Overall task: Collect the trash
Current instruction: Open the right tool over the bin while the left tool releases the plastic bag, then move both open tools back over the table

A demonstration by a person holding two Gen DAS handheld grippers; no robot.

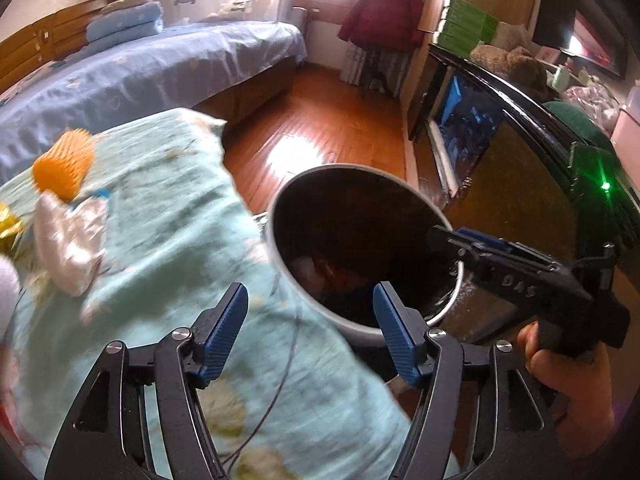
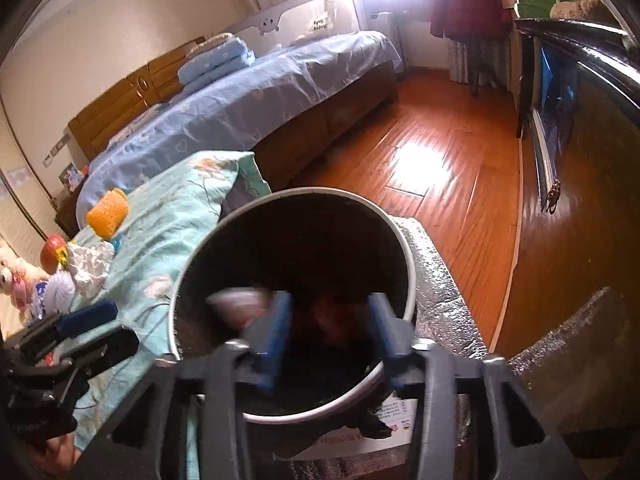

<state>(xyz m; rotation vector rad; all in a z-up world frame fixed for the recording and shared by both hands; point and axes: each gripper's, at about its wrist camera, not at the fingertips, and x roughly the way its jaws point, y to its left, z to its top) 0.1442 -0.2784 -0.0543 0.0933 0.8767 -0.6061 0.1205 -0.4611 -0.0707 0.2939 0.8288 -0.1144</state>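
Note:
A round bin with a white rim and dark inside (image 1: 448, 312) stands beside a surface covered in a teal floral cloth (image 1: 168, 216); it also shows in the right wrist view (image 2: 408, 276). My left gripper (image 1: 310, 312) is open and empty over the cloth edge next to the bin. My right gripper (image 2: 328, 320) is open above the bin's mouth, with a blurred pale piece of trash (image 2: 240, 304) beside its left finger. On the cloth lie an orange foam net (image 1: 64, 164), crumpled white paper (image 1: 72, 236) and gold wrapping (image 1: 8, 232).
A bed with a blue sheet (image 1: 160, 68) stands behind. The wooden floor (image 1: 320, 128) runs to a dark cabinet (image 1: 520, 184) on the right. Silver foil padding (image 2: 436, 276) lies beside the bin. Soft toys (image 2: 12, 276) sit at the cloth's left.

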